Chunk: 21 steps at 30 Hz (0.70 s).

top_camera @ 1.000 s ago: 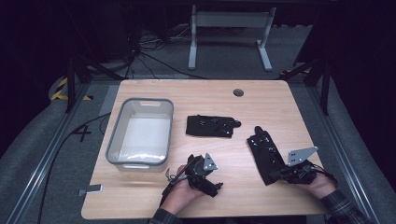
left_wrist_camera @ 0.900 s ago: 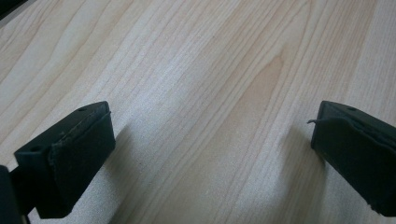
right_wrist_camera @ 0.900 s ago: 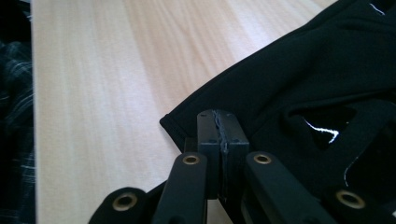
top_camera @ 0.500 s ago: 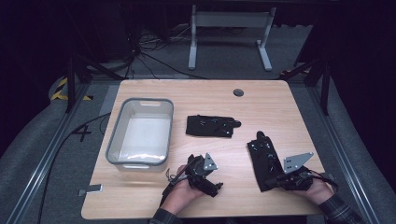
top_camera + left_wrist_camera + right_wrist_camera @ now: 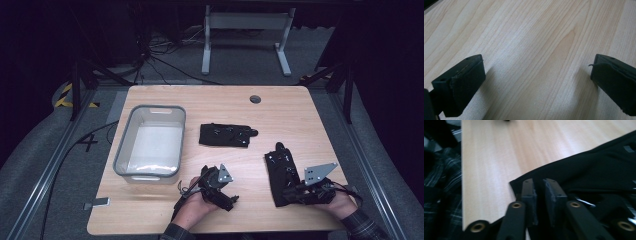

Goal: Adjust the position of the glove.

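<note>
At lower right, the nearer black pouch point(image 5: 280, 172), long axis running up the frame, is pinched at its near edge by the right gripper point(image 5: 295, 196)'s closed fingers, while the left gripper point(image 5: 536, 75)'s fingers are spread over bare tabletop point(image 5: 300, 115).

A wooden table point(image 5: 300, 115) bears 1 grey bin point(image 5: 150, 141) and 2 black gloves point(image 5: 226, 135) point(image 5: 280, 165).

- Numeral "4" point(image 5: 88, 143): a dark figure marked on the grey floor, just left of the tabletop point(image 5: 300, 107).
- No other text, label or brand is legible.
</note>
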{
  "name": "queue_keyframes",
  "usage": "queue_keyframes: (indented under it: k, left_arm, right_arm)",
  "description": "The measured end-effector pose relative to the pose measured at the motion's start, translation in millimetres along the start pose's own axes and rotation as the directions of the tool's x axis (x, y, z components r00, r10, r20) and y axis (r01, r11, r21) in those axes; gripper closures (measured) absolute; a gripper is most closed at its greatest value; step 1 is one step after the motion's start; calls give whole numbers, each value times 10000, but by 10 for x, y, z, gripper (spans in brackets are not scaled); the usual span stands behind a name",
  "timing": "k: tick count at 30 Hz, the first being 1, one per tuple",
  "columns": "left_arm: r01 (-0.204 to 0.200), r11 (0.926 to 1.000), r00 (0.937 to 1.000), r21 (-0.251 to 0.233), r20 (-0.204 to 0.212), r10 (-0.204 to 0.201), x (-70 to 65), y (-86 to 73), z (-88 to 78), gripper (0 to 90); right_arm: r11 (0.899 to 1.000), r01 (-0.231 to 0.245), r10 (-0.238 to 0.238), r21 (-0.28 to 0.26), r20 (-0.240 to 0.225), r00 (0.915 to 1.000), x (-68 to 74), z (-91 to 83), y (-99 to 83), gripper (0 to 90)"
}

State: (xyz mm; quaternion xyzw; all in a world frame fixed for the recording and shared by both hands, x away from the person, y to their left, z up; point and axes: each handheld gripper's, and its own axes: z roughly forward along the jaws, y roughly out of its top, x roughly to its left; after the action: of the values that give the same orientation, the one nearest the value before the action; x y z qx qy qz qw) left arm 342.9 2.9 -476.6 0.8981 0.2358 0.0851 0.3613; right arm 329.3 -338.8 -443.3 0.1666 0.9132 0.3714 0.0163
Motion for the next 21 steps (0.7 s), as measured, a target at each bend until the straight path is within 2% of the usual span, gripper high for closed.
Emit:
queue_keyframes:
  k: [4, 8, 10, 14, 15, 17, 21]
  left_arm:
    - [-1, 10000, 10000, 2, 0, 1, 0, 0, 0, 0]
    - [-27, 10000, 10000, 1, 30, 27, 3, 1, 1, 0]
    - [-61, 10000, 10000, 27, 48, 61, 6, 5, 1, 0]
    - [-71, 9999, 10000, 78, 56, 70, 17, 20, 1, 6]
    - [-49, 10000, 10000, 80, 54, 49, 24, 25, -11, 23]
    - [59, 10000, 10000, 69, -44, -59, 49, 38, -40, 124]
    - [241, 9995, 9992, 208, -316, -234, 96, 84, -74, 290]
  right_arm:
    - [9997, -122, 135, -231, 536, 9985, -65, -81, 1, 686]
    - [9984, -275, 330, -500, 1135, 9930, -160, -147, -26, 608]
    - [9975, -504, 573, -492, 1530, 9866, -241, -177, -75, 554]
    - [9910, -1076, 1208, -793, 1869, 9749, -374, -235, -172, 450]
    - [9887, -1192, 1357, -914, 2034, 9696, -406, -256, -203, 424]
    - [9859, -1336, 1534, -1003, 2264, 9619, -451, -279, -244, 374]
    - [9846, -1478, 1678, -932, 2688, 9485, -504, -308, -311, 326]
